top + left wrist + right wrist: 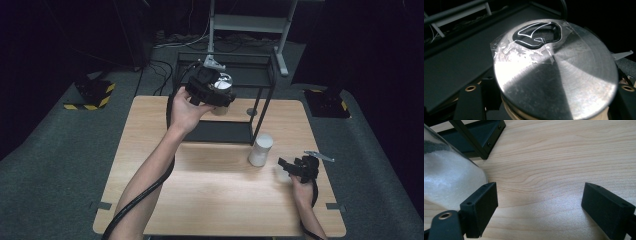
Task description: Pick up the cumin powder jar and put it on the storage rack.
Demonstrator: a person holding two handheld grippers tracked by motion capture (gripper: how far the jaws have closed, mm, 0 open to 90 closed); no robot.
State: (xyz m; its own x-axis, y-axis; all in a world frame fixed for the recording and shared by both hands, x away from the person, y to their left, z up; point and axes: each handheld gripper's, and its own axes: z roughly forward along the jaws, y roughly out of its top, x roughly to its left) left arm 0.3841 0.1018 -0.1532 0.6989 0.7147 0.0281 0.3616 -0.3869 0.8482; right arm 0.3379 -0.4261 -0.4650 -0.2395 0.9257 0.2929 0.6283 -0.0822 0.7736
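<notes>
The wooden table (pixel 150 165) takes up most of the high view, and at its twelve o'clock edge stands a black two-tier rack (pixel 226 95), its lower shelf resting on the tabletop and its upper frame raised on thin posts. Next in size is the left hand (pixel 186 112), lifted over the rack's ten o'clock corner with the left gripper (pixel 212 95) clamped on a jar with a brushed metal lid (pixel 222 82); in the left gripper view that lid (pixel 559 75) sits close between the two black jaws, a patch of clear tape across its dark centre inset, so the jaws are drawn in tight on the jar. A second container, the white canister (pixel 261 149), stands on the table at about three o'clock from the table's middle, just in front of the rack's near right post. The right gripper (pixel 287 167) rests low beside it at its four o'clock, jaws spread wide with bare wood between them; in the right gripper view the canister (pixel 446 177) lies just outside the left jaw, not gripped. The step in hand looks like carrying the jar up to the rack's upper level. The next move likely calls for clearing the top rail, levelling the jar over the shelf, then lowering it before letting go.
</notes>
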